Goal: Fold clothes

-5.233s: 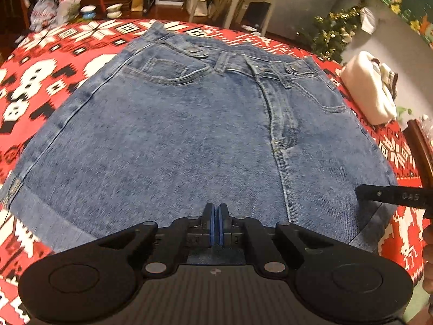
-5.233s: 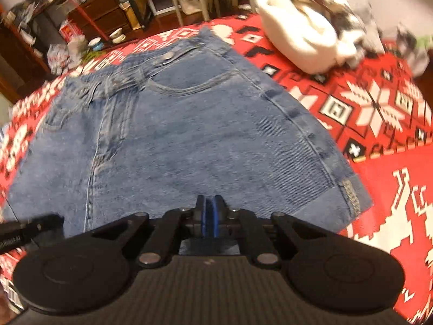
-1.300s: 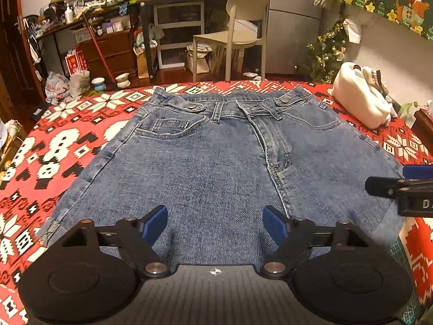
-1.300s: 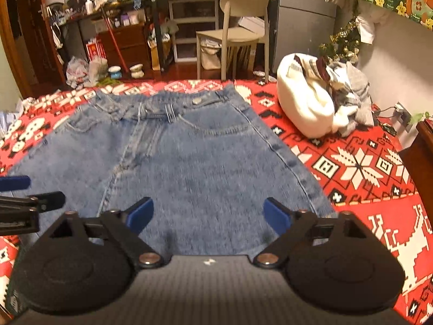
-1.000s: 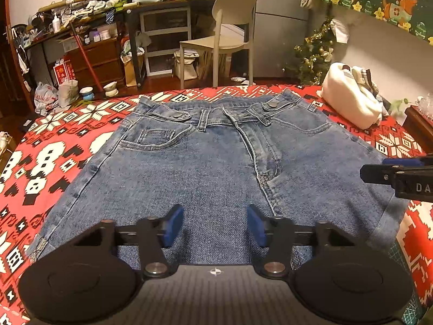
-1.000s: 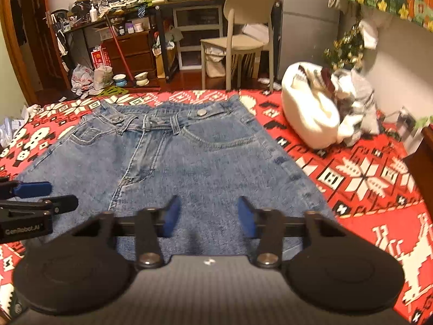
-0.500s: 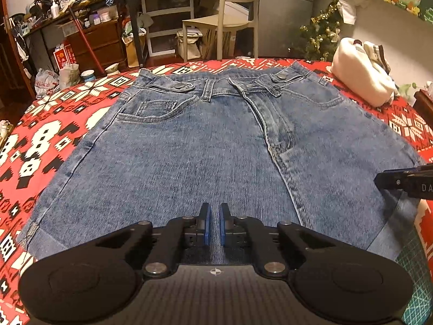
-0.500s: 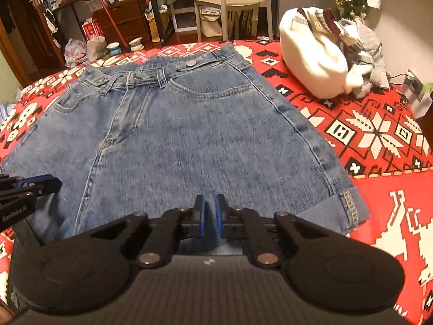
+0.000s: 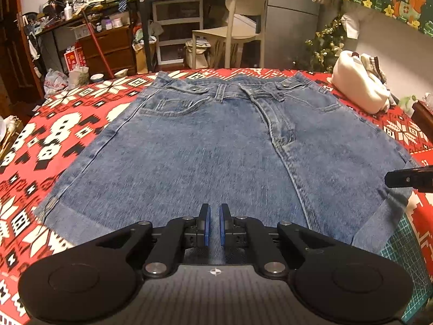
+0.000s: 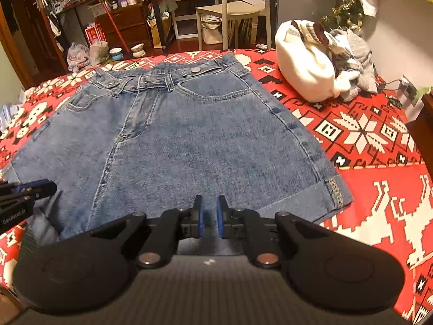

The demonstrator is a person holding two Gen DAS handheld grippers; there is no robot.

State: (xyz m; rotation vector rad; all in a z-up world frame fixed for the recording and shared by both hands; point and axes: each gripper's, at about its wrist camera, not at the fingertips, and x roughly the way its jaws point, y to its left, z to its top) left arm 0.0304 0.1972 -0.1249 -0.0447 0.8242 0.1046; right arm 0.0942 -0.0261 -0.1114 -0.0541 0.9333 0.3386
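Observation:
Blue denim shorts (image 9: 216, 149) lie flat on a red patterned blanket (image 9: 67, 130), waistband far, leg hems near. My left gripper (image 9: 213, 224) sits at the near hem of the left leg, its blue pads closed to a narrow gap with denim pinched between them. In the right wrist view the same shorts (image 10: 189, 135) spread out ahead, and my right gripper (image 10: 207, 216) is shut the same way on the near hem of the right leg. Each gripper's tip shows at the edge of the other view: the right gripper (image 9: 406, 180) and the left gripper (image 10: 27, 189).
A heap of white and grey clothes (image 10: 311, 73) lies on the blanket to the right of the shorts. A green cutting mat (image 9: 406, 243) shows at the near right. Beyond the bed stand a chair (image 9: 238, 27), desks and cluttered shelves.
Both grippers stood open above the hem a second ago; their jaws have since closed onto the denim. The left one has shifted slightly with the fabric.

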